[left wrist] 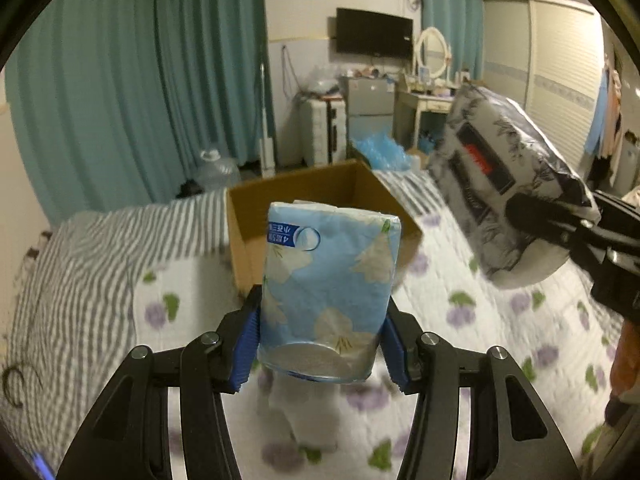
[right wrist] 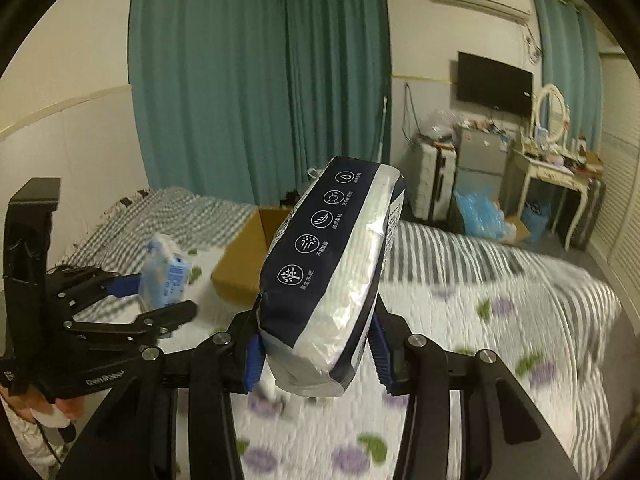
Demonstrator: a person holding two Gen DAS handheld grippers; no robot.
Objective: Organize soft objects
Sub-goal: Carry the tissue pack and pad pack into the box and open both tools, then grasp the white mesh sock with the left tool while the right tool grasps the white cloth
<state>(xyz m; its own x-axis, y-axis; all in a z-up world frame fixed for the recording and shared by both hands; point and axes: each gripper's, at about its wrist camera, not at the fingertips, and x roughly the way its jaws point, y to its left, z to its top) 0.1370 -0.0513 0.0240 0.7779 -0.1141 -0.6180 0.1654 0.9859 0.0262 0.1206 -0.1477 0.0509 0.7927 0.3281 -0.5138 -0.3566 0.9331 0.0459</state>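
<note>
My left gripper [left wrist: 320,344] is shut on a light blue tissue pack [left wrist: 328,288] with a flower print, held upright above the bed. The same pack [right wrist: 166,276] shows at the left of the right wrist view, in the left gripper [right wrist: 160,300]. My right gripper [right wrist: 316,352] is shut on a dark navy and white tissue pack [right wrist: 332,264], tilted up and to the right. In the left wrist view that dark pack [left wrist: 504,176] hangs at the upper right, clamped by the right gripper [left wrist: 532,216]. An open cardboard box [left wrist: 256,216] [right wrist: 240,264] sits on the bed beyond both packs.
The bed carries a white quilt with purple flowers [left wrist: 500,320] and a grey striped blanket [left wrist: 72,264]. Teal curtains [right wrist: 256,80] hang behind. Past the bed's foot stand a suitcase [right wrist: 434,180], a small fridge [right wrist: 480,160], a dressing table [right wrist: 556,172] and blue plastic bags [right wrist: 480,208].
</note>
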